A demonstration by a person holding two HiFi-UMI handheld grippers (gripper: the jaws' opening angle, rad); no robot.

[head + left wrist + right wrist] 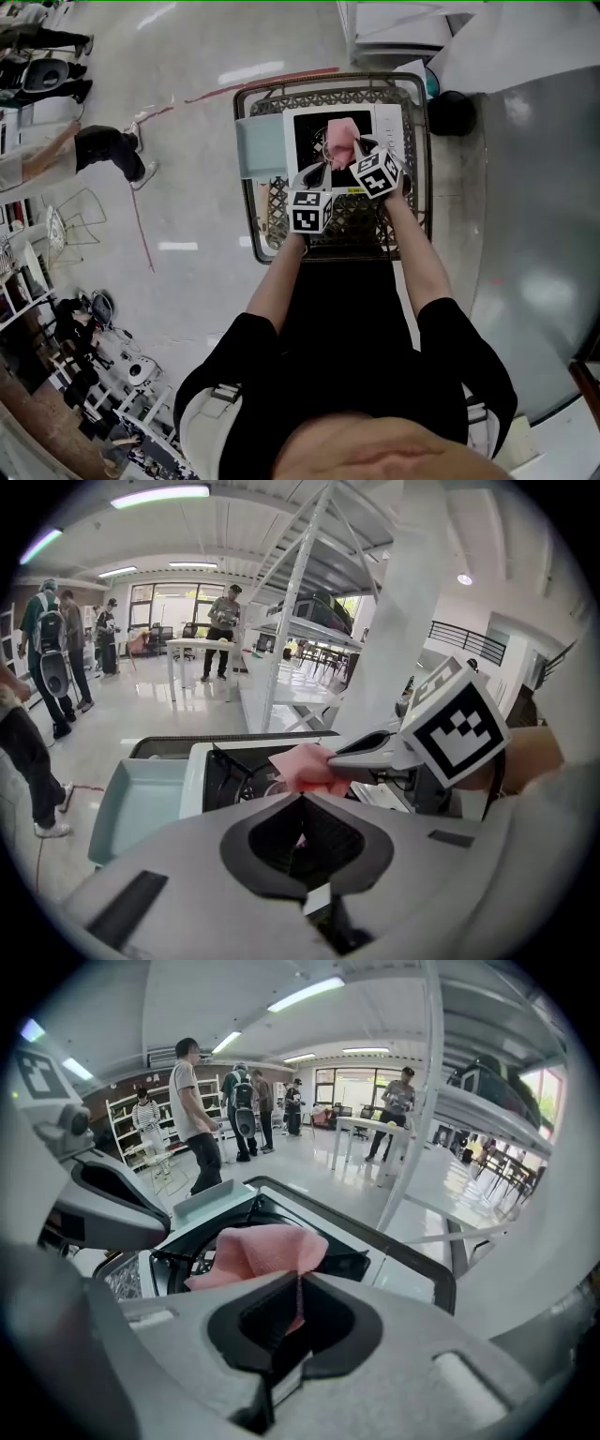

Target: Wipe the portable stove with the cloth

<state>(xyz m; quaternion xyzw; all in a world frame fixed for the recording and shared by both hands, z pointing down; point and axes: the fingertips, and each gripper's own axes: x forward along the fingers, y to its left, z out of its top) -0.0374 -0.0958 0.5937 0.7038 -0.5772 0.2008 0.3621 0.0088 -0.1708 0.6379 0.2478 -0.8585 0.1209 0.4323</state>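
Open lab-type hall. Strip lights (159, 494) overhead, glossy floor (187, 281), tall metal racking (289, 621), wall shelves (119, 1107). People (52, 639) standing near a white table (202, 643).

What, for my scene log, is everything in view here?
wire basket: one, dark metal, below the head camera
portable stove: one, white with black top, in the basket
cloth: one, pink, above the stove top
tray: one, pale blue, left of the stove
round object: one, black, beside the basket's far corner
shelving frame: one, white, beyond the basket
bystanders: several, mixed clothing, across the hall
forearms: two, bare, reaching over the basket
left claw: one, grey, shut, beside the cloth
right claw: one, grey, shut on the cloth
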